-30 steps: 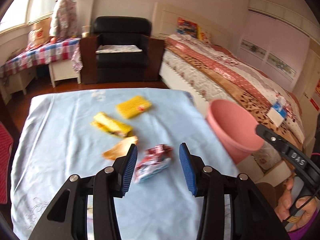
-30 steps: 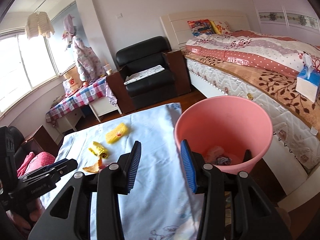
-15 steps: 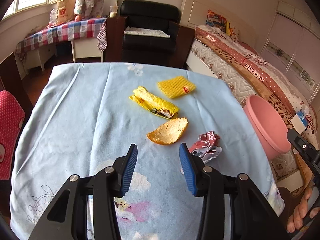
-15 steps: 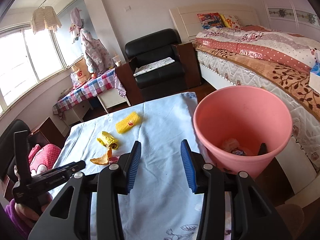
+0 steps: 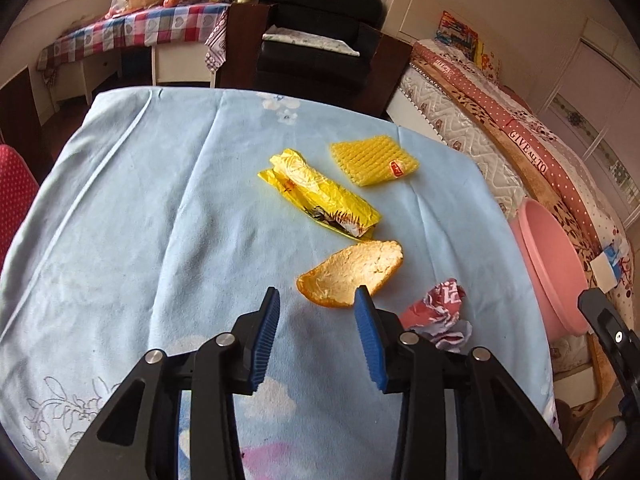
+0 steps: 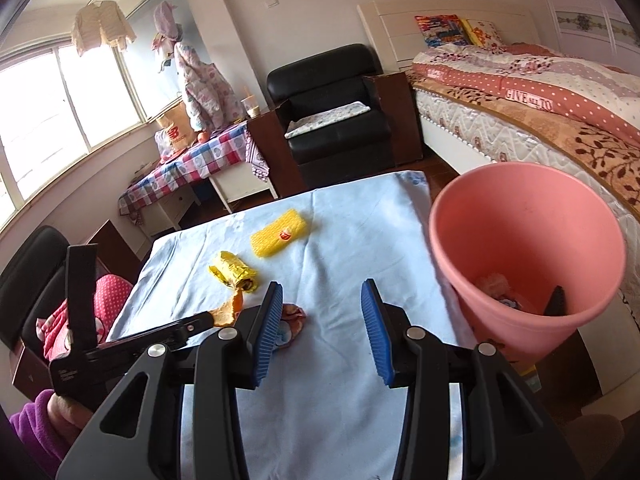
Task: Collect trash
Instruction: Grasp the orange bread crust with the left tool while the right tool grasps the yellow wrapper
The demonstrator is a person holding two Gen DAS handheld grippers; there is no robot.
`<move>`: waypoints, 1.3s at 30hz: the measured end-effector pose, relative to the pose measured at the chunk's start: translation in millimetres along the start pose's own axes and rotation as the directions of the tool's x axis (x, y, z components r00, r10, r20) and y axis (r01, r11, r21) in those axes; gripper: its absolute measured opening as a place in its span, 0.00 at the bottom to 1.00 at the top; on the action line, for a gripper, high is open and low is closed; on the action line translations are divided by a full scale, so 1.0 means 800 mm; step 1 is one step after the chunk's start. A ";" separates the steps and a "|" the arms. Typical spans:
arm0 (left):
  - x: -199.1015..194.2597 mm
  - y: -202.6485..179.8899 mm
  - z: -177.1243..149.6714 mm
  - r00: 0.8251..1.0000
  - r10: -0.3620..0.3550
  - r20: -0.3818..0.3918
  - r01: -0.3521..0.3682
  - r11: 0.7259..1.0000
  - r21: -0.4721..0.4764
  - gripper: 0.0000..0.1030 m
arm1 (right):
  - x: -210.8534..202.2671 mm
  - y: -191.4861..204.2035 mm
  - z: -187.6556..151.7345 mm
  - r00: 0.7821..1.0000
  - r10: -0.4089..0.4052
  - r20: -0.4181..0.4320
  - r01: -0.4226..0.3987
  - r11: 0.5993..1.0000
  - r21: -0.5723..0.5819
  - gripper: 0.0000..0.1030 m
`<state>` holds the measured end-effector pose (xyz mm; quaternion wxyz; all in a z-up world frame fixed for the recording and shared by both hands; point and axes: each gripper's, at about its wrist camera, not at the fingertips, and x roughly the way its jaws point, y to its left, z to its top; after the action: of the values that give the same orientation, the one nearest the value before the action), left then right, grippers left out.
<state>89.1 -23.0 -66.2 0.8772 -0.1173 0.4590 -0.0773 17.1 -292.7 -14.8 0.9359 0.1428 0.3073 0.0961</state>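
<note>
Trash lies on the blue cloth (image 5: pixel 120 208), not picked up yet. Left claw (image 5: pixel 316 340) hangs wide apart, holding nothing, just near the orange peel (image 5: pixel 352 270). It likely must drop down and pinch that peel. Right claw (image 6: pixel 320 332) gapes too, holding nothing. A crumpled wrapper (image 5: pixel 438 312) sits right; yellow wrapper (image 5: pixel 320 196) and yellow net (image 5: pixel 372 162) lie farther. The pink bin (image 6: pixel 528 216) waits on the right.

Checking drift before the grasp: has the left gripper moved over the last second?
Yes. The left gripper has pulled back from the crumpled red wrapper and swung left; its open jaws now frame the orange peel edge instead.
</note>
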 end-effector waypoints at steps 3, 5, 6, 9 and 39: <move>0.009 0.004 0.004 1.000 -0.010 -0.006 0.010 1.000 -0.020 0.16 | 0.010 0.010 0.002 1.000 0.014 -0.011 -0.014 1.000 -0.021 0.41; 0.010 0.004 0.004 1.000 -0.015 -0.002 0.015 1.000 -0.016 0.09 | 0.015 0.015 0.003 1.000 0.022 -0.018 -0.023 0.999 -0.030 0.41; 0.009 0.004 0.004 1.000 -0.019 0.003 0.019 1.000 -0.011 0.06 | 0.018 0.018 0.004 0.999 0.027 -0.023 -0.028 0.999 -0.036 0.41; -0.001 0.005 0.006 0.999 -0.027 0.024 0.027 1.000 0.000 0.05 | 0.030 0.031 0.009 0.998 0.053 -0.040 -0.055 0.997 -0.054 0.41; -0.071 0.097 0.002 0.991 0.028 0.132 -0.016 0.995 -0.097 0.04 | 0.205 0.151 0.019 0.940 -0.004 -0.342 -0.125 0.926 -0.356 0.40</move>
<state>59.9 65.8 -42.1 0.9001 -0.1589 0.4040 -0.0376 145.1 -138.5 -53.4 0.8761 -0.0463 0.4340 0.2047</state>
